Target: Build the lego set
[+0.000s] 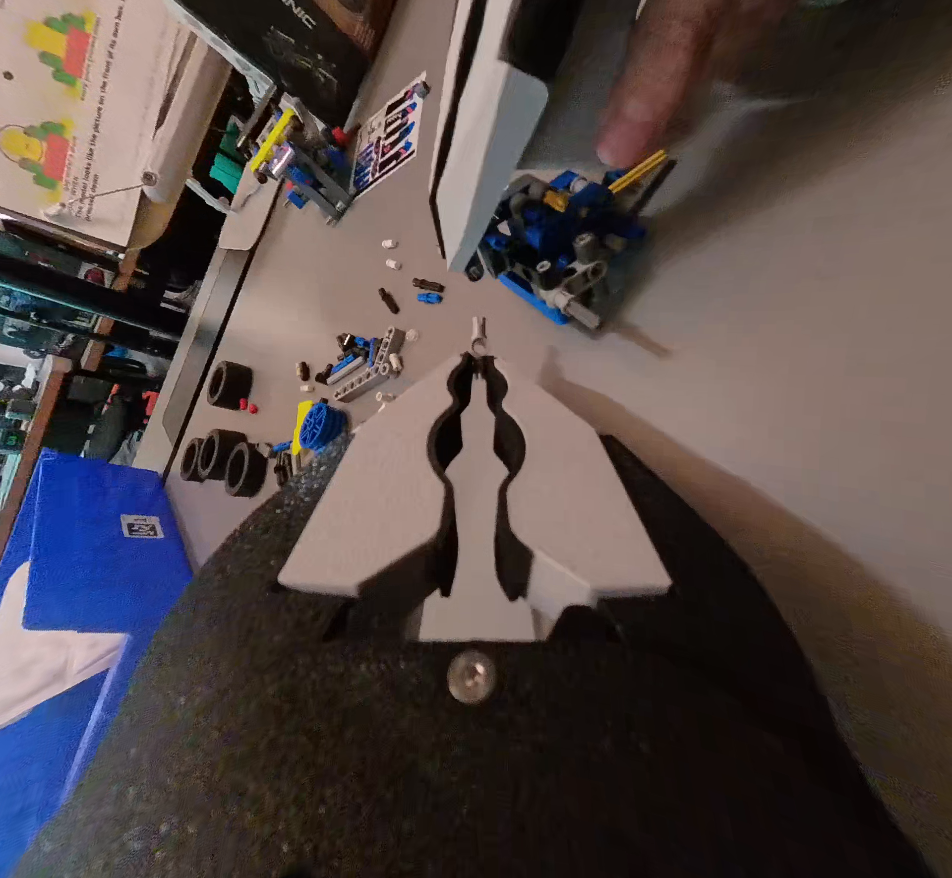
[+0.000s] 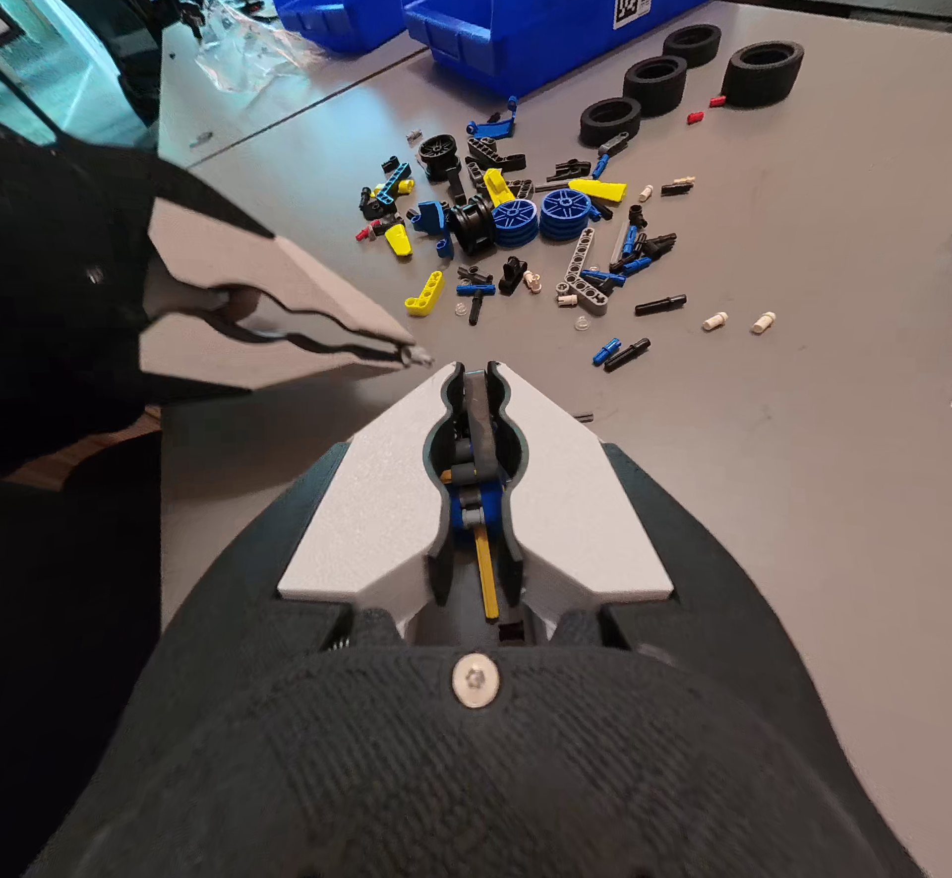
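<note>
My left gripper (image 1: pixel 478 357) is shut on a small light-grey connector piece (image 1: pixel 478 335) that sticks out of its tips; it also shows at the left of the right wrist view (image 2: pixel 412 354). My right gripper (image 2: pixel 476 369) is shut on the blue and grey Lego assembly (image 2: pixel 476 472), which has a yellow axle (image 2: pixel 487 575) running back between the fingers. In the left wrist view the same assembly (image 1: pixel 561 245) hangs from the right gripper's white fingers (image 1: pixel 489 142), a short way ahead and right of my left tips. Loose Lego parts (image 2: pixel 515 235) lie on the grey table (image 2: pixel 772 415).
Black tyres (image 2: pixel 654 85) and blue bins (image 2: pixel 566 3) stand at the far side. A second partial build (image 1: pixel 304 168), a sticker sheet (image 1: pixel 386 137) and the set's black box (image 1: pixel 288 3) lie further off in the left wrist view. A person's finger (image 1: pixel 649 95) is near the assembly. One gripper's finger ends stand about 4 centimeters off the other's.
</note>
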Available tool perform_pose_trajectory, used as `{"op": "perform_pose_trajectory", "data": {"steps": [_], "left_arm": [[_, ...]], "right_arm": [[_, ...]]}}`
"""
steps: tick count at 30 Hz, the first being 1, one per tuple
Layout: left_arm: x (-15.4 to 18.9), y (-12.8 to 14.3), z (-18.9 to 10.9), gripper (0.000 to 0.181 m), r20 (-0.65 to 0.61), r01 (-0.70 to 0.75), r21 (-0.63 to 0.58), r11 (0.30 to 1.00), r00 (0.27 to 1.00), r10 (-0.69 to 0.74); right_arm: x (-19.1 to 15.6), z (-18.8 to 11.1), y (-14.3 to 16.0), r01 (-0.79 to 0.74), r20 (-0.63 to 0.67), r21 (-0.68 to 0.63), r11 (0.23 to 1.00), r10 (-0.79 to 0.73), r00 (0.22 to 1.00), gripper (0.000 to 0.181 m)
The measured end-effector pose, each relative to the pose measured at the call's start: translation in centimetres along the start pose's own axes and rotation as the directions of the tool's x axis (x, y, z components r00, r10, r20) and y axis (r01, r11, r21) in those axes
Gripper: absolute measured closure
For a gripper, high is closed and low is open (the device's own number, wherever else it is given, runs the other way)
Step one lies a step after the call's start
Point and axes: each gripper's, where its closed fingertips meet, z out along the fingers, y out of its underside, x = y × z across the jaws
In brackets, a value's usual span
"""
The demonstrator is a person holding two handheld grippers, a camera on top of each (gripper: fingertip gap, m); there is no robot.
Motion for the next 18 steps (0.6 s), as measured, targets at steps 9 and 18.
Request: {"op": "perform_pose_trajectory", "data": {"steps": [9,18], "left_arm": [[0.3,0.3,0.6,0.179,-0.056,0.186,-0.008,0.982,0.981,-0.187],[1.3,0.1,1.0,0.179,-0.182,0.361,-0.043,0.931,0.914,-0.363]], "right_arm": [[-0.6,0.3,0.4,-0.055,0.07,-0.029,0.998,0.057,0.996,0.172],[-0.5,0.8,0.6,0.001,0.035,-0.055,0.998,0.001,0.999,0.173]]}}
